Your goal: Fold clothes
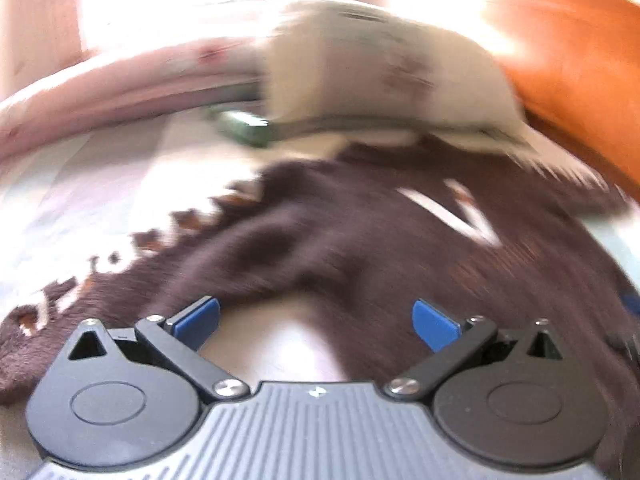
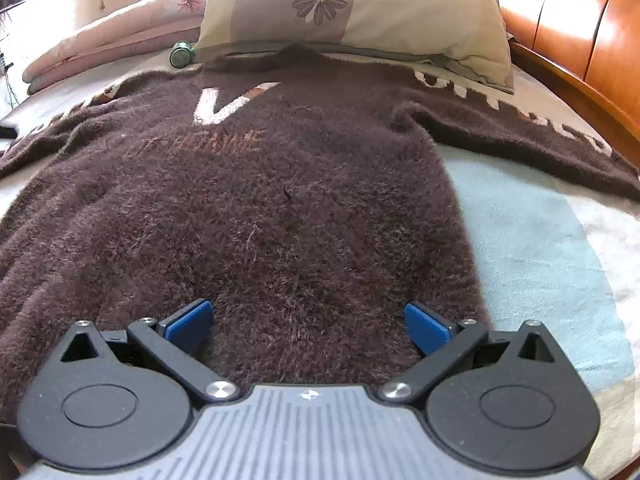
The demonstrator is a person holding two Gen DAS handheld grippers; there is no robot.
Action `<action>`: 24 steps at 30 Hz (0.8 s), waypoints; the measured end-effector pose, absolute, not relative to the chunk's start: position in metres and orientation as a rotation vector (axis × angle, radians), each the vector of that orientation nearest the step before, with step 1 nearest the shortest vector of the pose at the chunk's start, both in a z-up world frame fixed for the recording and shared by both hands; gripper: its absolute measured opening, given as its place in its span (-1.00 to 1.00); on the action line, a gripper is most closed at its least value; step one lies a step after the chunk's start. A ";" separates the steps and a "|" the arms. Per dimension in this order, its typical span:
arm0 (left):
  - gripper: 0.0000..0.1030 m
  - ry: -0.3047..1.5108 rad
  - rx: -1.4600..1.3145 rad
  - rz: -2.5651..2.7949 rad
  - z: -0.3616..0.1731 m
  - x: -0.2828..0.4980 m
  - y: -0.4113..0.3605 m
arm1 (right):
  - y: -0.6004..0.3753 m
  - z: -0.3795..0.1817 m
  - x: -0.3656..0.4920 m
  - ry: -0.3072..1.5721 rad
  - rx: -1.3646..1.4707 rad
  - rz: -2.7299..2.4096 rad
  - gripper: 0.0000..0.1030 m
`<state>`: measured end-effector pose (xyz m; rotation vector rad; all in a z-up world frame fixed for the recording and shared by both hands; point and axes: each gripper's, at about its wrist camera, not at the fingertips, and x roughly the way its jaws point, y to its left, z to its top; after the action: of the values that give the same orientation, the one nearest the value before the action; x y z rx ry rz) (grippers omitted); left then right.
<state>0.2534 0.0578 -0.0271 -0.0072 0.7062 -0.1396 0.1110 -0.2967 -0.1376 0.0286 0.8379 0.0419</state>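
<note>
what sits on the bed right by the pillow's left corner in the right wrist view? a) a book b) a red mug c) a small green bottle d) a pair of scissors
c: a small green bottle lies beside the floral pillow.

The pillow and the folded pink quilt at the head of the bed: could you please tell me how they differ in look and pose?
The pillow is cream and grey-mauve with a large purple daisy; the pink quilt is pale pink with small flowers. The pillow lies plump behind the brown sweater, its neck right at the pillow's front edge; the quilt lies flatter, in folded layers, off to the left, apart from it. Both rest on the bed and bear floral prints.
</note>
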 end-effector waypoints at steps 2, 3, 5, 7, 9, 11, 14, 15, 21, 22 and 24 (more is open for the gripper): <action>0.99 0.689 -0.064 -0.072 -0.028 0.269 0.087 | -0.297 -0.138 0.111 0.837 0.030 0.041 1.00; 0.99 0.696 -0.106 -0.043 -0.031 0.277 0.104 | -0.297 -0.138 0.112 0.838 0.031 0.039 1.00; 0.99 0.723 -0.217 0.002 -0.040 0.291 0.142 | -0.297 -0.139 0.113 0.842 0.035 0.032 1.00; 0.99 0.755 -0.355 0.028 -0.058 0.300 0.176 | -0.296 -0.139 0.116 0.848 0.039 0.023 1.00; 0.98 0.786 -0.478 0.039 -0.079 0.306 0.204 | -0.295 -0.139 0.119 0.855 0.041 0.014 1.00; 0.99 0.742 -0.509 0.027 -0.091 0.304 0.216 | -0.294 -0.139 0.120 0.860 0.042 0.007 1.00; 0.99 0.705 -0.458 0.072 -0.092 0.309 0.221 | -0.294 -0.138 0.120 0.865 0.044 0.003 1.00; 0.99 0.702 -0.431 0.098 -0.093 0.314 0.224 | -0.294 -0.138 0.120 0.865 0.046 0.000 1.00; 0.99 0.795 -0.246 0.164 -0.085 0.345 0.214 | -0.293 -0.137 0.122 0.881 0.043 -0.013 1.00; 0.98 0.816 -0.215 0.173 -0.081 0.348 0.207 | -0.292 -0.136 0.123 0.887 0.044 -0.017 1.00; 0.98 0.844 -0.175 0.164 -0.071 0.349 0.190 | -0.290 -0.134 0.126 0.911 0.045 -0.030 1.00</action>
<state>0.3492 0.1902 -0.0705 -0.1750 0.8439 0.1638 0.1256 -0.2904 -0.1344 0.0450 0.9106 -0.0303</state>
